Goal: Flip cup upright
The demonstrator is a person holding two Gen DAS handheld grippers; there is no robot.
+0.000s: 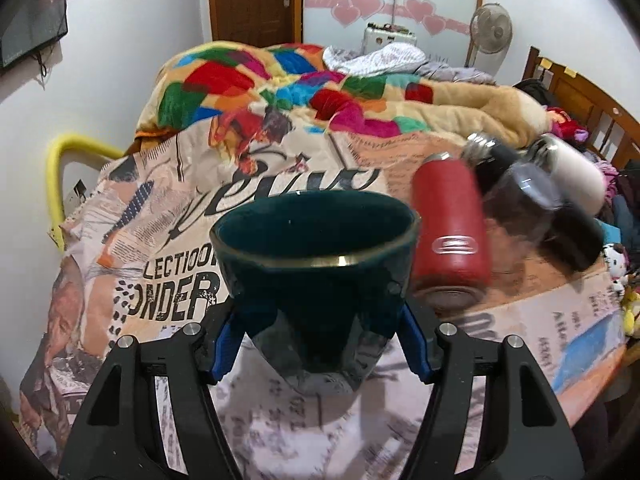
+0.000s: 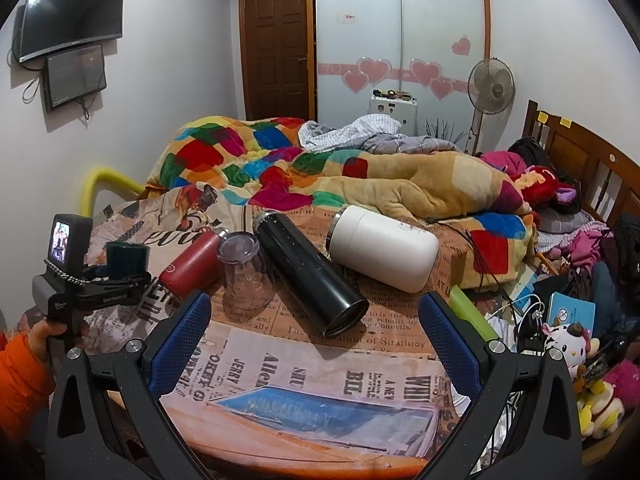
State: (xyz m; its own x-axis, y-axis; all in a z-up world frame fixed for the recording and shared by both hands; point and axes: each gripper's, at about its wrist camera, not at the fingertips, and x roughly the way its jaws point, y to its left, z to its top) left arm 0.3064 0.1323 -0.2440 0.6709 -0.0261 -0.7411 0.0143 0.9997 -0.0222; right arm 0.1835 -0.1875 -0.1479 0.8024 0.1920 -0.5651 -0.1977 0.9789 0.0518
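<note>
Left gripper (image 1: 316, 300) squeezes the dark green cup (image 1: 316, 248), mouth up; right gripper (image 2: 316, 320) is wide open, the red bottle (image 1: 450, 232) at 3 o'clock.

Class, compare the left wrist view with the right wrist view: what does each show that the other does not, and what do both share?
Only the left wrist view shows the dark green cup's open mouth facing up and the left gripper's blue fingers closed on its sides.

Only the right wrist view shows the open, empty right gripper, the wall screens and the person's orange sleeve.

Both show the cup, the red bottle, black bottle, white bottle and clear cup on the newspaper-print cloth, plus the colourful blanket.
</note>
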